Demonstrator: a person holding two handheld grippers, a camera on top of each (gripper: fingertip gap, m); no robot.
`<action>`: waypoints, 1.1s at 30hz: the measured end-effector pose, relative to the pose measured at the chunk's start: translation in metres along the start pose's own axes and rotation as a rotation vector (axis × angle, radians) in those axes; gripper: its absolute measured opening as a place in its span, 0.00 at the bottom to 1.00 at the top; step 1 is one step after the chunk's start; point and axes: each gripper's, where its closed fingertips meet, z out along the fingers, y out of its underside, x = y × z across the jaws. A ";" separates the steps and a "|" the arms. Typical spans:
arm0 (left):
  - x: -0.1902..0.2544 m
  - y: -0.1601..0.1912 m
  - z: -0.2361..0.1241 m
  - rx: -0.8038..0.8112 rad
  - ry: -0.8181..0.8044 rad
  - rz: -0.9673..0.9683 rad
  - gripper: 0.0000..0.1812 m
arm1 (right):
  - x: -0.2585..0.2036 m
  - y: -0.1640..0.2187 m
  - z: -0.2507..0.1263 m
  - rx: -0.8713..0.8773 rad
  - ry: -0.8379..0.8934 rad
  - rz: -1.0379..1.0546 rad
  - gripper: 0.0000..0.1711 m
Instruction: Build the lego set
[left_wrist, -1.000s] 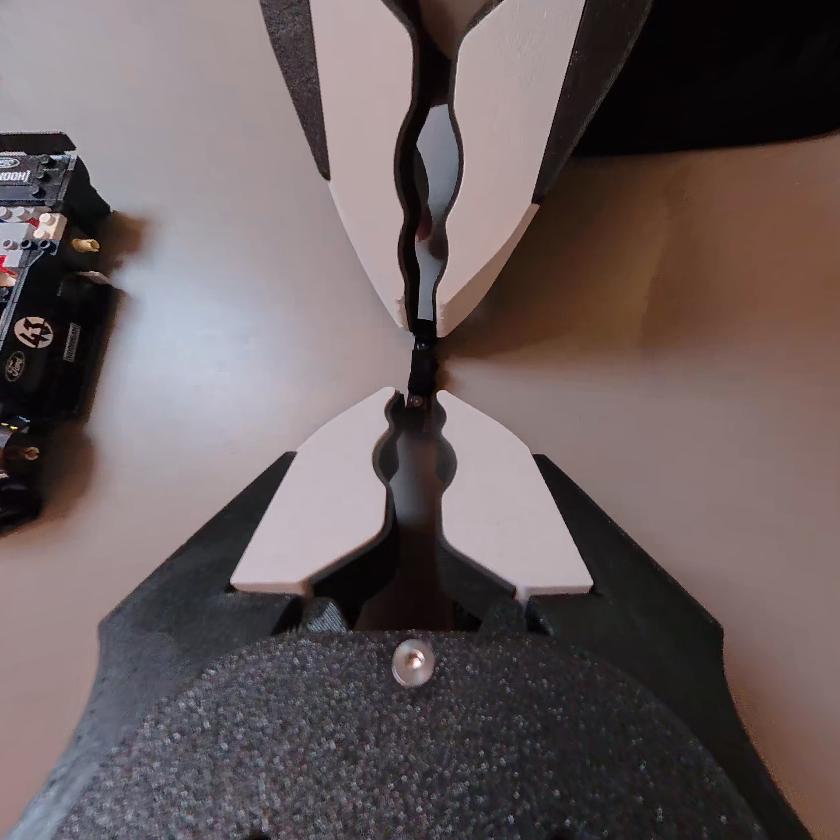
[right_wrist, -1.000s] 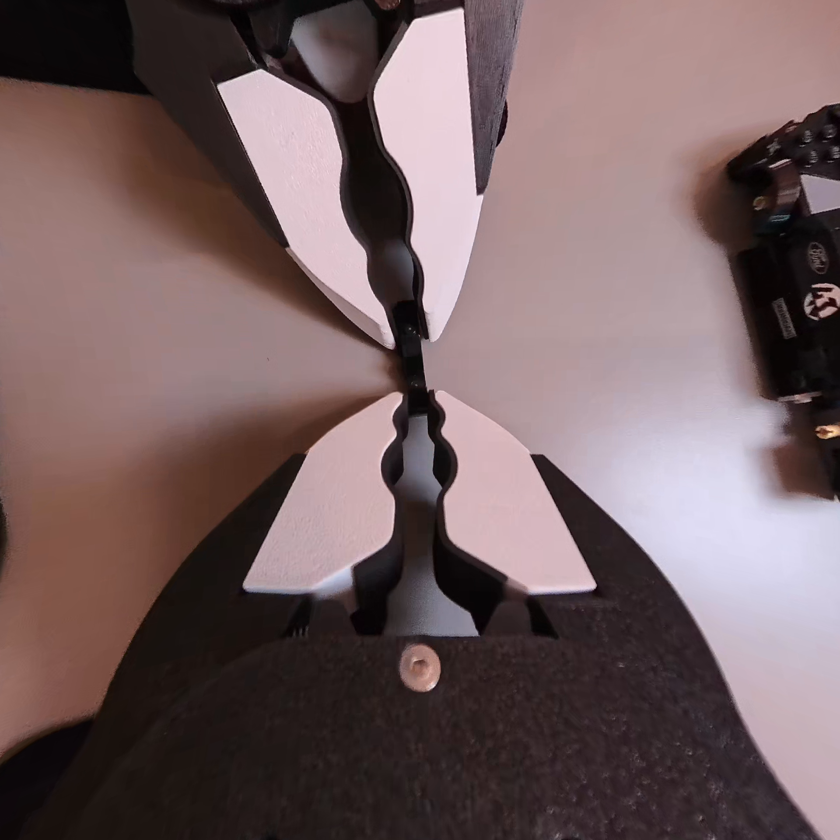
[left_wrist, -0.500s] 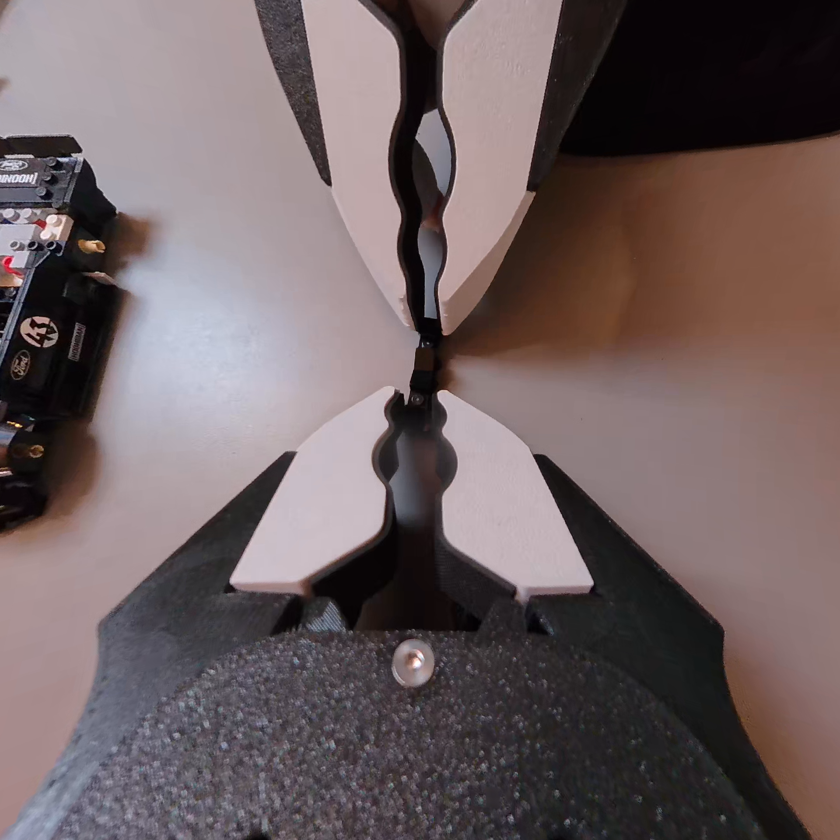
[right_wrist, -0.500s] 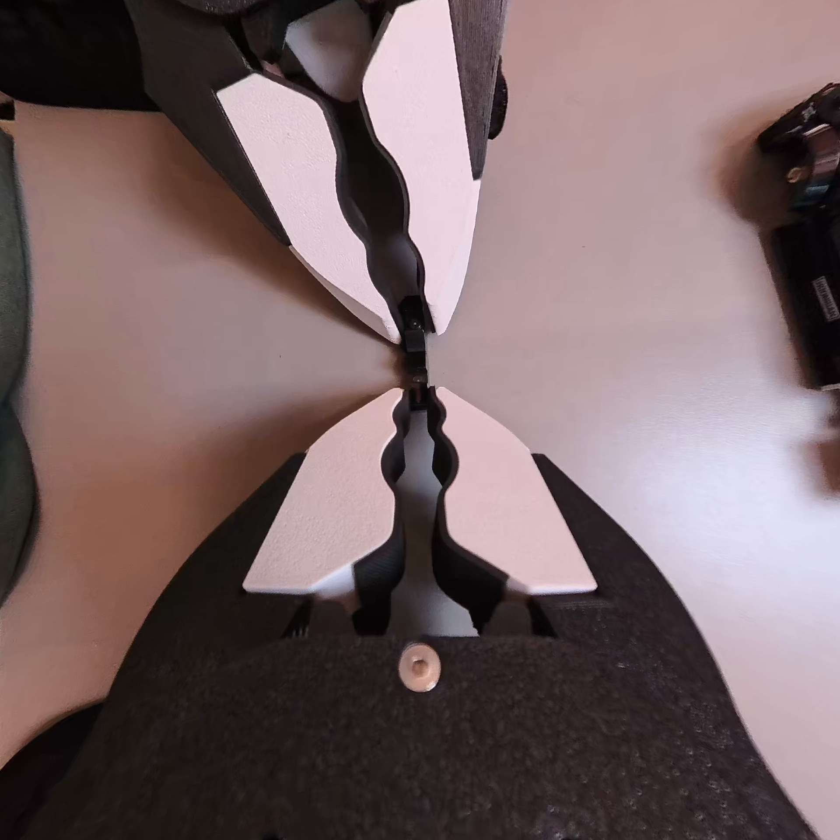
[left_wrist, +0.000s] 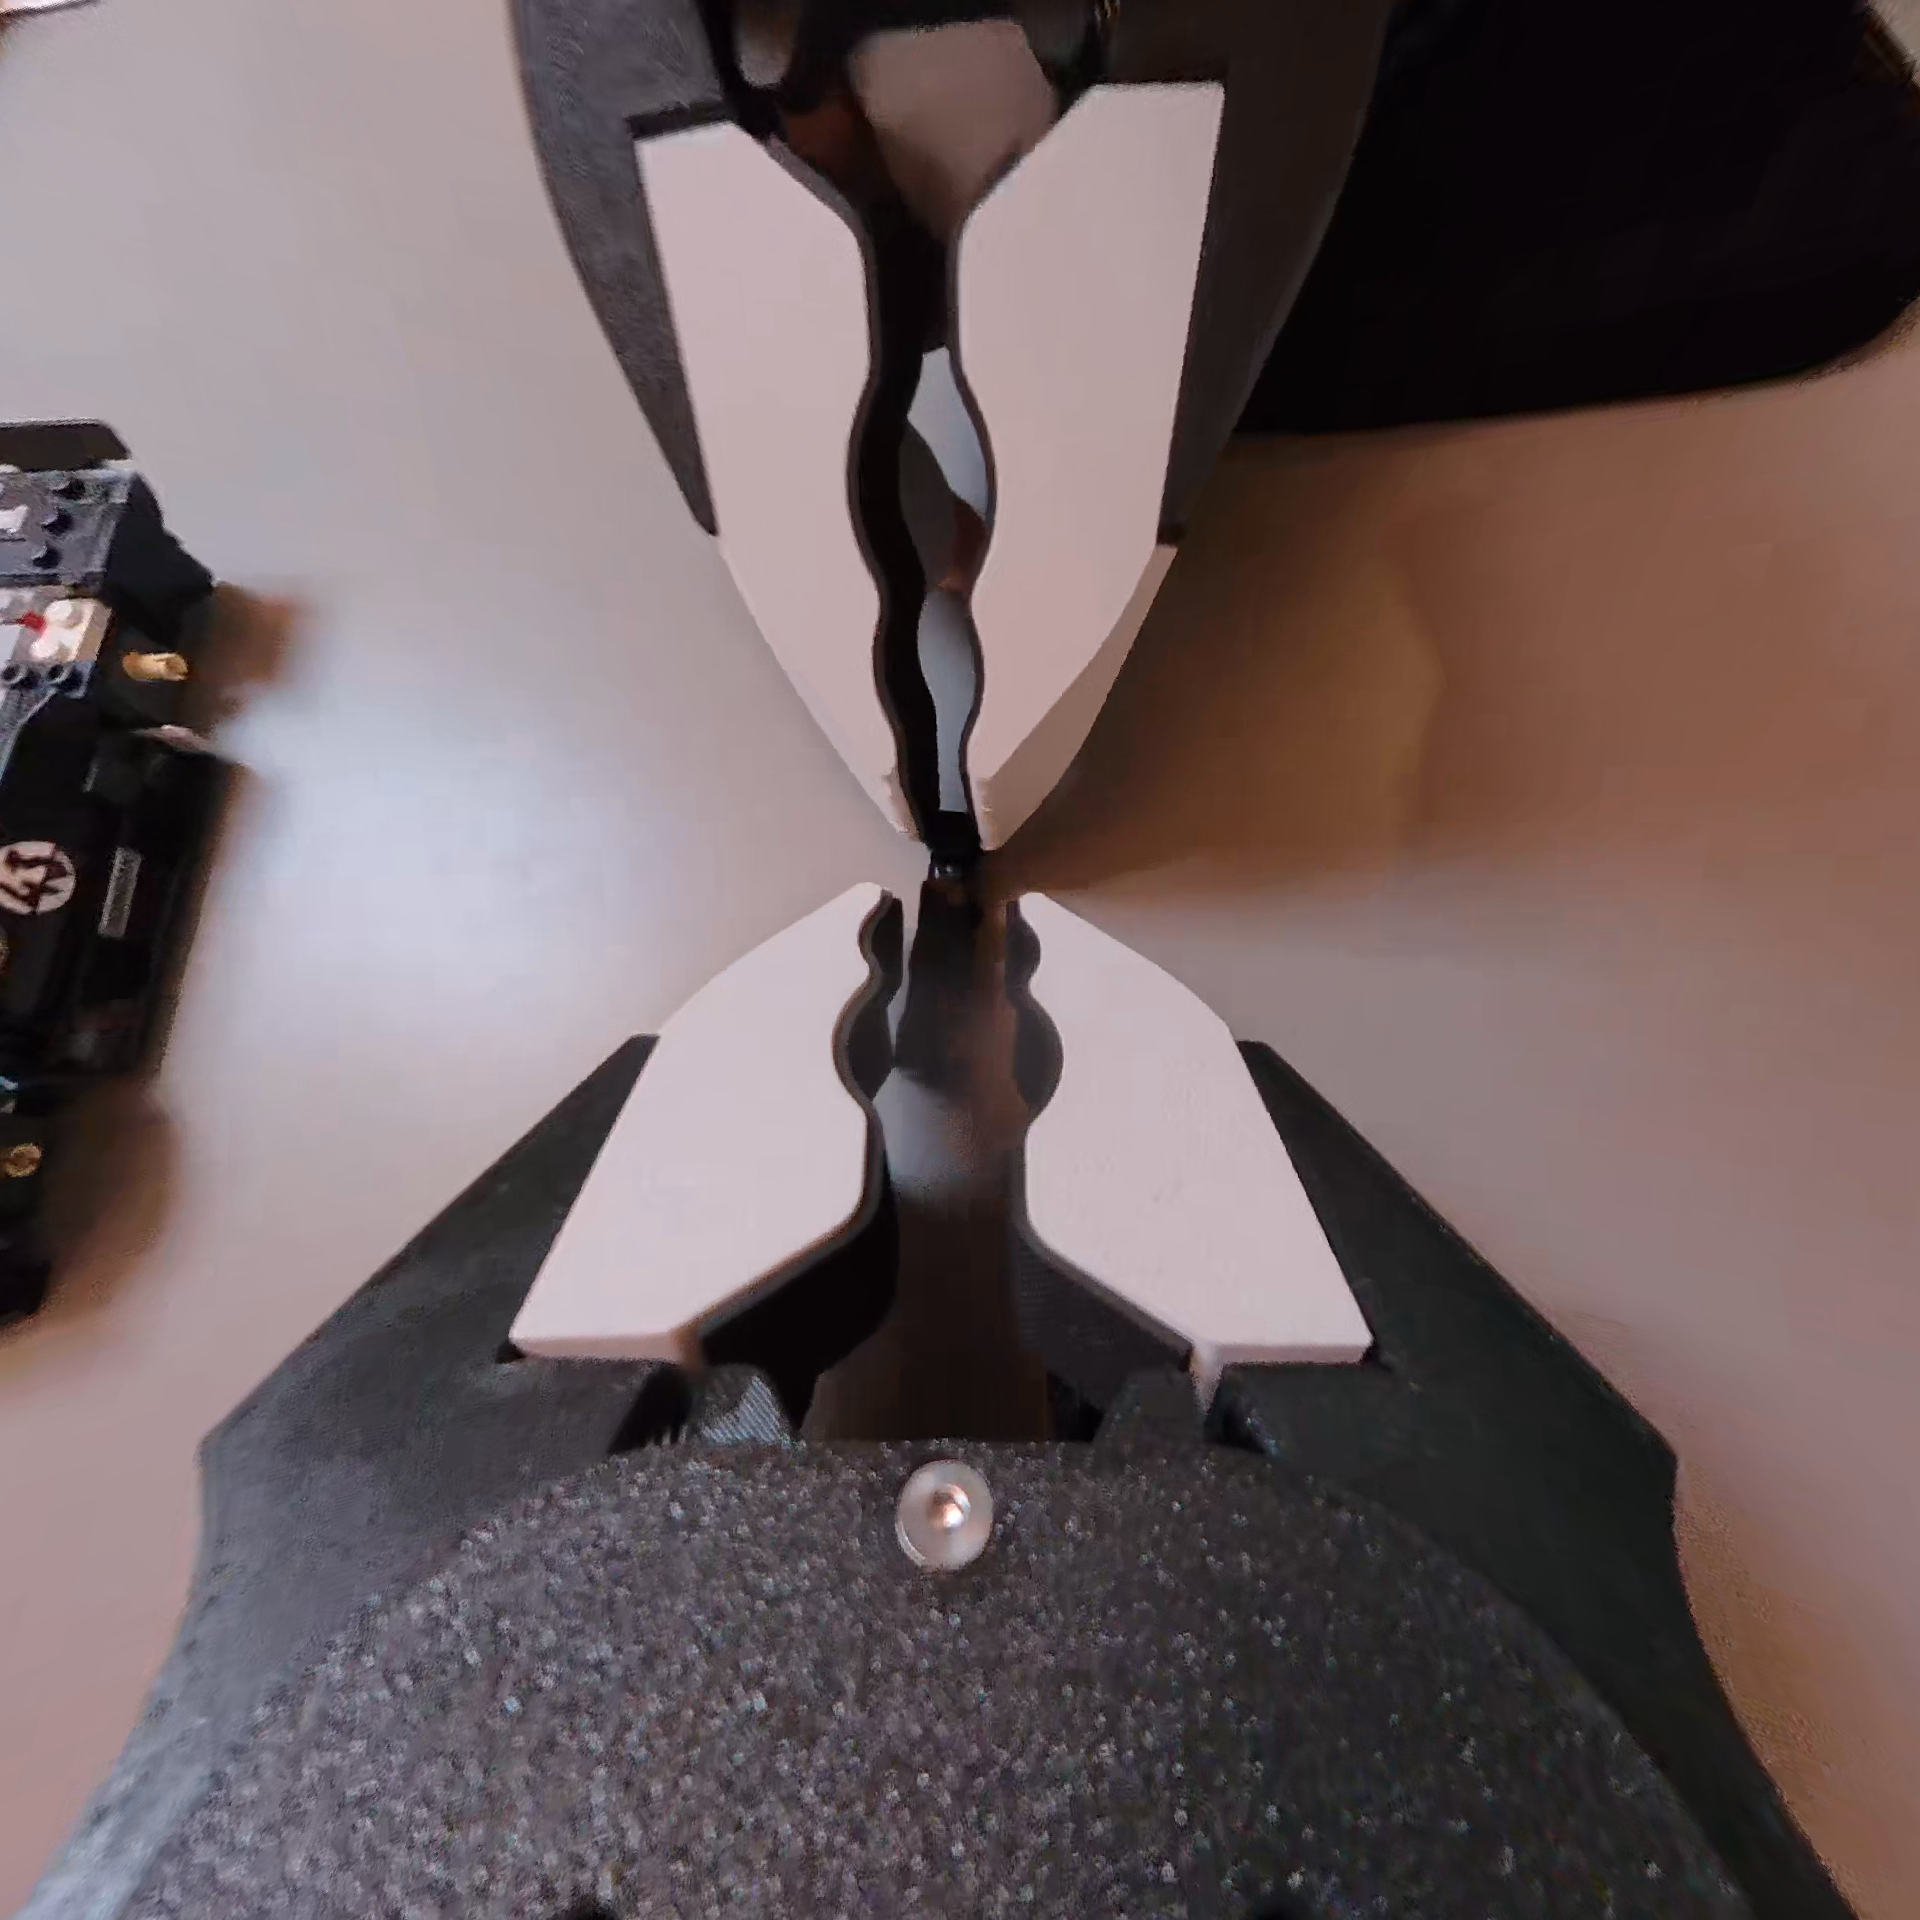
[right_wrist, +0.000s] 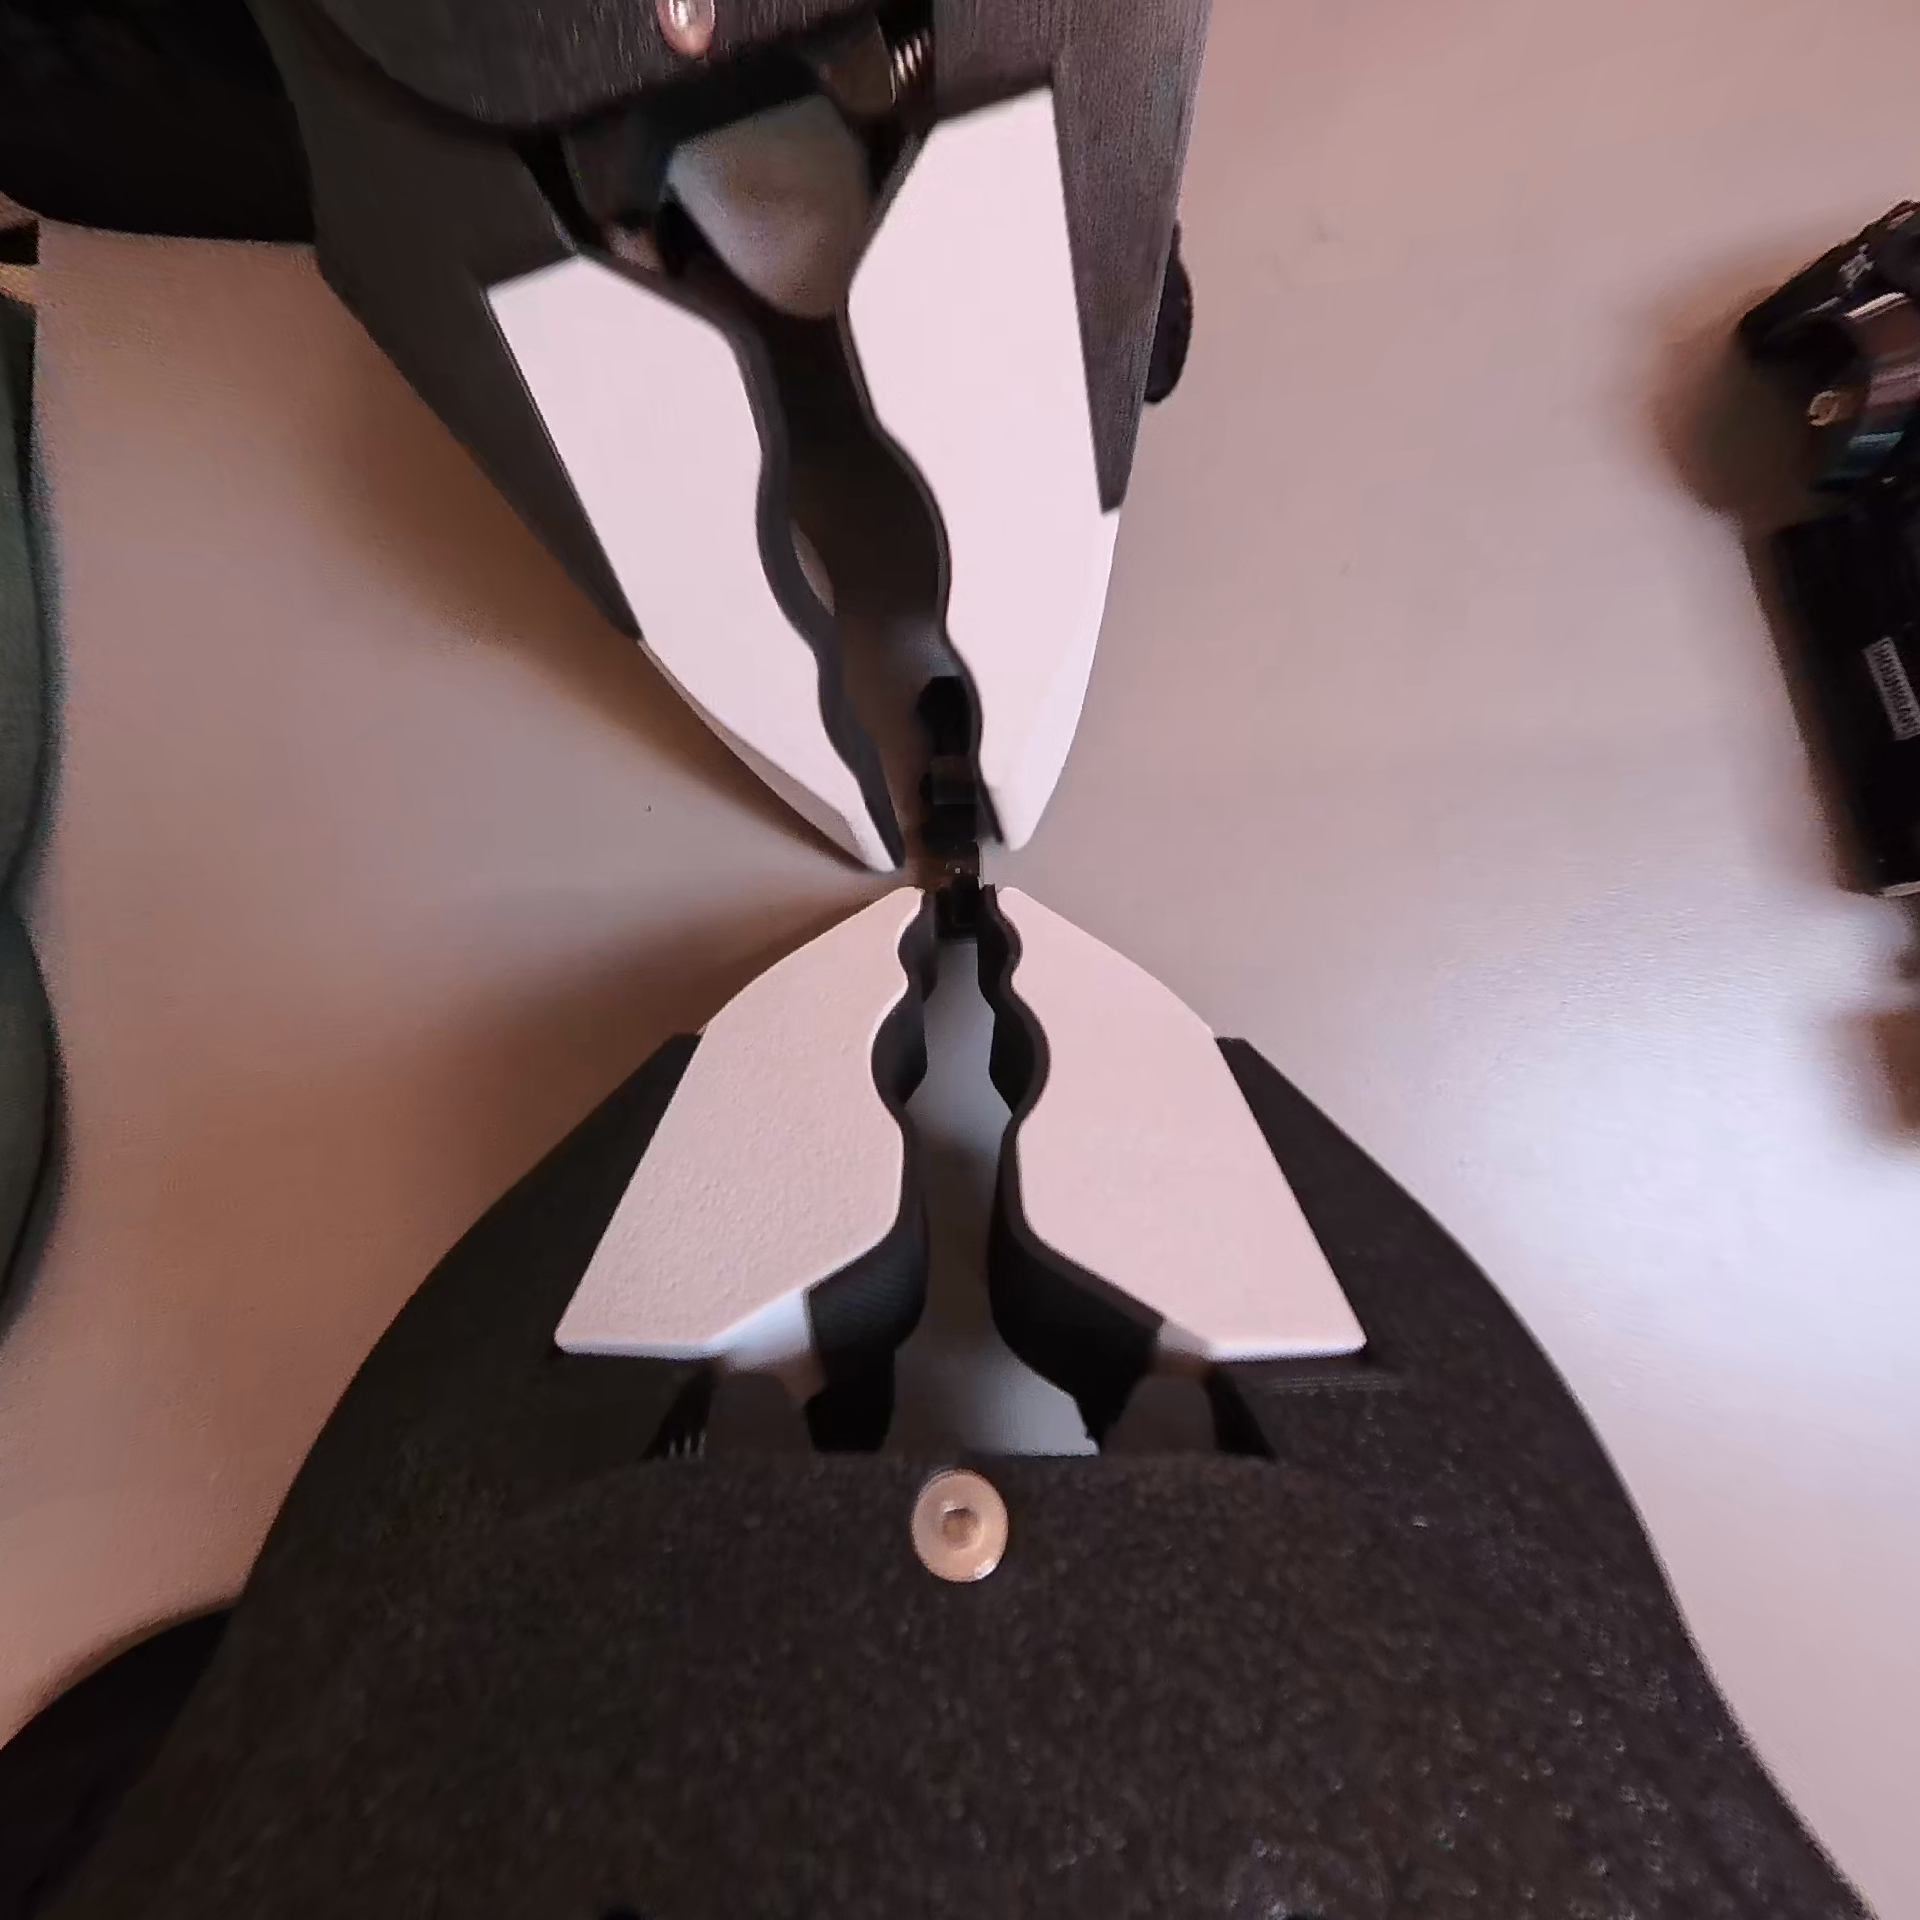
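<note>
My left gripper (left_wrist: 951, 899) has just let its fingers part: a second ago they pinched the near end of the small black Lego piece (left_wrist: 952, 854), now a clear gap stands between them, and whether they touch the piece at all I cannot tell. My right gripper (right_wrist: 954, 902) has pushed in until the two noses almost meet tip to tip, its fingers pressed on the piece (right_wrist: 951, 826), whose far end reaches between my left gripper's tips. I judge the handover done: the right has it alone. The half-built black Lego car (left_wrist: 62, 831) lies well off on the pale table (left_wrist: 436, 852), awaiting this part.
</note>
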 end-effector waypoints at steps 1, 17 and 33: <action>0.001 0.001 0.003 -0.012 -0.007 0.016 0.10 | 0.000 0.000 0.000 0.000 0.006 -0.007 0.05; 0.003 0.000 0.005 -0.016 -0.025 0.061 0.07 | -0.003 0.000 -0.002 0.033 0.021 -0.043 0.08; 0.005 -0.001 0.002 0.010 0.002 0.021 0.10 | -0.002 0.003 0.000 -0.023 0.095 -0.128 0.07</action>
